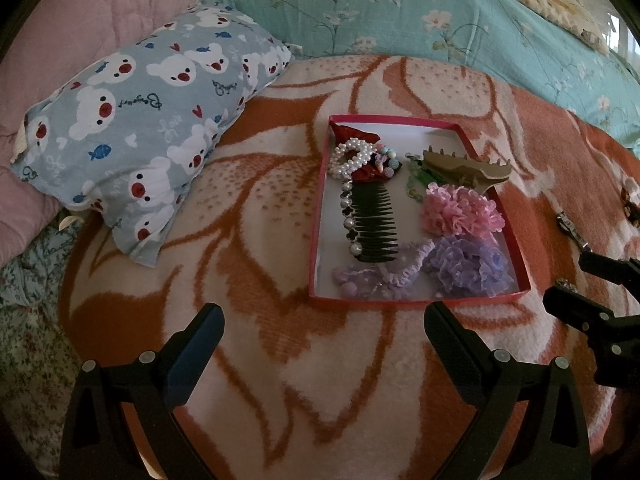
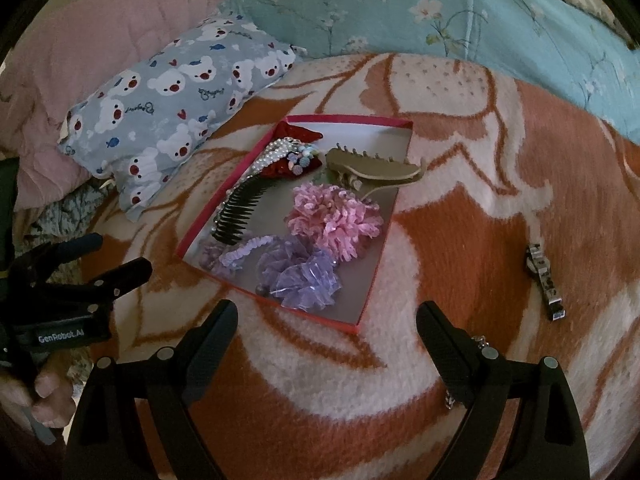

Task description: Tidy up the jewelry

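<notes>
A shallow red-rimmed box [image 1: 316,256] [image 2: 366,308] lies on the orange-and-cream blanket. It holds a black pearl-edged comb [image 1: 370,222] [image 2: 240,216], a pearl piece [image 1: 352,156], a red bow [image 1: 360,132], a tan claw clip [image 1: 464,166] [image 2: 372,168], a pink scrunchie [image 1: 460,208] [image 2: 336,216] and a purple scrunchie [image 1: 468,266] [image 2: 300,276]. A metal hair clip [image 2: 544,276] [image 1: 570,228] lies on the blanket right of the box. My left gripper [image 1: 322,320] is open and empty, just in front of the box. My right gripper [image 2: 326,316] is open at the box's near corner; a small sparkly chain [image 2: 450,400] lies beside its right finger.
A bear-print pillow [image 1: 132,128] [image 2: 176,120] lies left of the box. A teal floral quilt [image 1: 400,12] and a pink quilt [image 1: 80,20] sit behind. A small dark item [image 1: 628,200] lies at the far right on the blanket.
</notes>
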A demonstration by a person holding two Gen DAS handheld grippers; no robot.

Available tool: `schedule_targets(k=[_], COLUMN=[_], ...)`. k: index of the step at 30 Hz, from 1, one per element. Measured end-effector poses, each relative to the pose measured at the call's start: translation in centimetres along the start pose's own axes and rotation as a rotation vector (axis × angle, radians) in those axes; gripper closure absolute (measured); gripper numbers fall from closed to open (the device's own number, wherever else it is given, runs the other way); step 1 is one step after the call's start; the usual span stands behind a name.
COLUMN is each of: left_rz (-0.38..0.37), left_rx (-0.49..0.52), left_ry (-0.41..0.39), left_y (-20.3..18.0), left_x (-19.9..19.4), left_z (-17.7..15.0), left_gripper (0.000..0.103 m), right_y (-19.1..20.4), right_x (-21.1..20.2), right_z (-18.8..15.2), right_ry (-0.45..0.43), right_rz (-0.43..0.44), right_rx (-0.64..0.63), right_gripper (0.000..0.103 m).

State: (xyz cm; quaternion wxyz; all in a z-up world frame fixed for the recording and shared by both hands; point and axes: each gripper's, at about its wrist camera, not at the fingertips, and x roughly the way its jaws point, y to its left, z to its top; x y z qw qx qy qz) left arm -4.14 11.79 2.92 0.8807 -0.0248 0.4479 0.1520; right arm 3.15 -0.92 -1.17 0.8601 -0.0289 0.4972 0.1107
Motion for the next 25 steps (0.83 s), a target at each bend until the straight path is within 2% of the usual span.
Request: schedule_targets(k=[12, 21, 25], left_rz=[-0.008, -0.036, -0.06], left_rx=[0.001, 0.009, 0.014], left_ry=[0.006, 0.008, 0.011], left_y=[-0.5, -1.5, -2.0], left_x=[-0.2, -0.3, 0.0], left_z=[0.0, -0.1, -0.2], left_gripper=[0.002, 0.002, 0.002], right_y=[-0.6, -0.8, -2.2], right_x=[0.3, 0.9, 1.3], right_z=[-0.3, -0.6, -1.3], right_ry=[0.006, 0.014, 0.029], right_rz=[0.021, 0.055, 0.054], right_rx=[0.051, 0.106, 0.164], right_gripper=[0.011, 0.011, 0.011])
